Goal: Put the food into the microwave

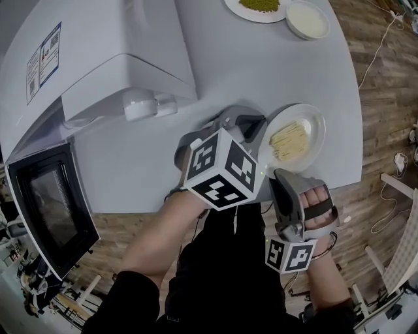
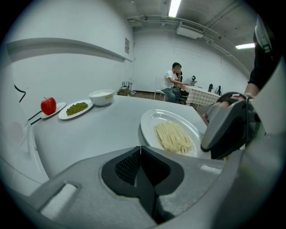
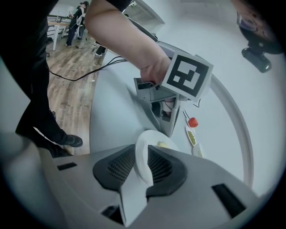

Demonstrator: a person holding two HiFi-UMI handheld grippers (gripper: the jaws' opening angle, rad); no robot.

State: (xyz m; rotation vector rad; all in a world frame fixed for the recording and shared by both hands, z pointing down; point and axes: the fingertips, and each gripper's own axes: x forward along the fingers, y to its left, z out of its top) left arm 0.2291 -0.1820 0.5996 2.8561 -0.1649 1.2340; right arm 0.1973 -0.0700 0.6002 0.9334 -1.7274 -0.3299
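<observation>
The white table point(image 1: 274, 72) fills most of the head view, and the microwave point(image 1: 98, 59) lies across its upper left. The microwave's door point(image 1: 52, 209) hangs open at the lower left, probably so that the food can go straight in (the cavity itself is out of sight from here). The food is a flat heap of pale noodles point(image 1: 289, 139) on a white plate point(image 1: 318, 134). The plate sits at the table's near edge, right of centre in the head view, where both hands can reach it. The right gripper point(image 3: 142, 156) comes in from the lower right, and in its own view the plate's near rim stands between its jaws. The pads seem to press on both faces of the rim, a hold that looks meant for lifting the plate by its edge. The left gripper point(image 2: 141, 152) sits just beside the plate's left side with its jaws closed together and nothing between them. It seems placed either to steady the plate or to take the opposite rim. It also stands between the plate and the microwave's open side, so I judge it to be the one thing the plate would have to pass or that would have to move aside. Well apart from all this, at the top of the head view, are a white bowl point(image 1: 307, 19) and a plate of green peas point(image 1: 238, 12). The left gripper view also shows a red apple point(image 2: 48, 105) at its left edge. None of the three lies on the way to the door.
</observation>
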